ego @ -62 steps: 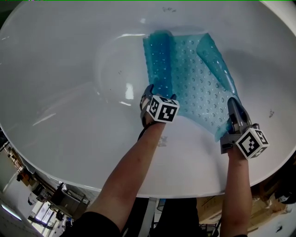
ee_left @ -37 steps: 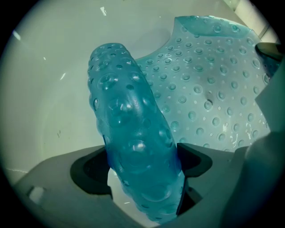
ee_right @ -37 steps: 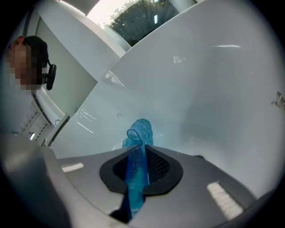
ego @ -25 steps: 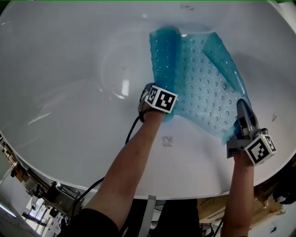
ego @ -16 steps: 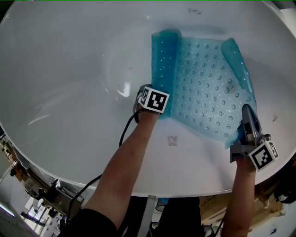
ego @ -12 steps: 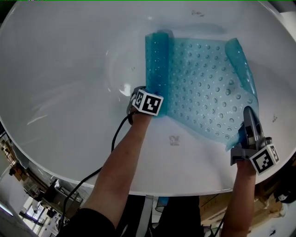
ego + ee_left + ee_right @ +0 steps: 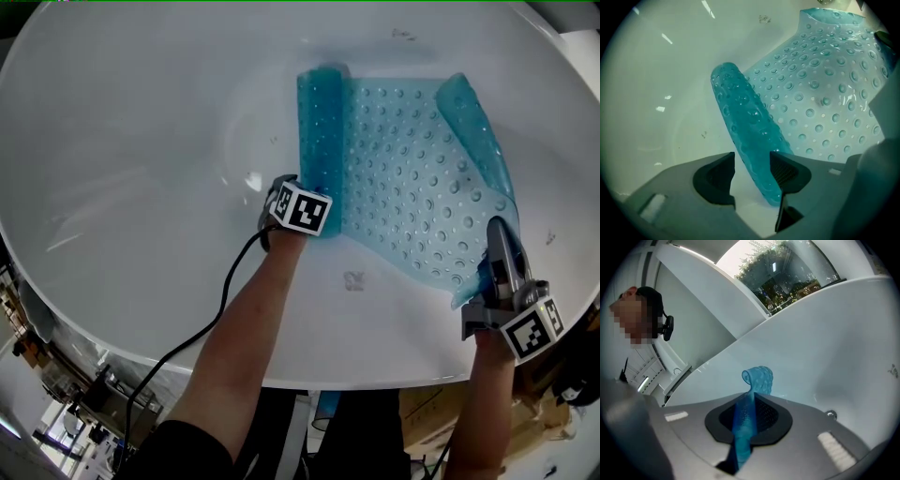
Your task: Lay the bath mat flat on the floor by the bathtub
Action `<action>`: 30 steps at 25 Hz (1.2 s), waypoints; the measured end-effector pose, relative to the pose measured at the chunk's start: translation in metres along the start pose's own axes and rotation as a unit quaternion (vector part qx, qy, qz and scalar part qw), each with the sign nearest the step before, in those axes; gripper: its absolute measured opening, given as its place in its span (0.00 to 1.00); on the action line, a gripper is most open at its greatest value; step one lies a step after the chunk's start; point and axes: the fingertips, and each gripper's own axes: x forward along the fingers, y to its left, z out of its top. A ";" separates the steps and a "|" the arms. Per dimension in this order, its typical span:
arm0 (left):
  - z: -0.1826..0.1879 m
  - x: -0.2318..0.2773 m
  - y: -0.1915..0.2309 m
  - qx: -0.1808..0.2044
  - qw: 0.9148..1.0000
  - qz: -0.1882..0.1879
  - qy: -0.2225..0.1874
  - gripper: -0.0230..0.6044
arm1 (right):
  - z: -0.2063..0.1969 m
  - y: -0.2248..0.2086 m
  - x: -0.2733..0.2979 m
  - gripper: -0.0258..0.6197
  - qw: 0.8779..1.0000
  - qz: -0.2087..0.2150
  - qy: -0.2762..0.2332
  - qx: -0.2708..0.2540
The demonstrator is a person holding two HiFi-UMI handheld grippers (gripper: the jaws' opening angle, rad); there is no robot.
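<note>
Got the right gripper (image 7: 494, 239) nearest, pinched shut on the near right edge of the bath mat (image 7: 403, 178). Then the left gripper (image 7: 752, 164), just closed partway, squeezing the rolled left edge. Beyond, seeing the rest spread dimpled inside the white bathtub (image 7: 141, 141), right side curling up.

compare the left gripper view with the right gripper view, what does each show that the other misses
Only the left gripper view: the left claw, whose jaws have just been closing on the rolled edge of the bath mat, plus the mat's dimpled spread. Only the right gripper view: the right claw shut on a thin mat edge, and a person at the left. Both: blue mat, white bathtub.
</note>
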 end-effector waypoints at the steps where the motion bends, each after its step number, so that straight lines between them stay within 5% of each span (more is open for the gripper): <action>1: -0.002 0.001 0.001 -0.003 1.000 0.000 0.000 0.43 | 0.000 0.002 0.001 0.06 1.000 0.001 -0.002 -0.002; 17: -0.002 0.001 -0.021 -0.001 1.000 -0.018 -0.007 0.43 | 0.018 -0.003 -0.016 0.06 1.000 -0.014 -0.023 -0.012; 30: -0.008 -0.004 -0.001 -0.002 1.000 -0.008 -0.001 0.43 | 0.015 -0.025 -0.022 0.06 0.998 -0.060 -0.026 0.001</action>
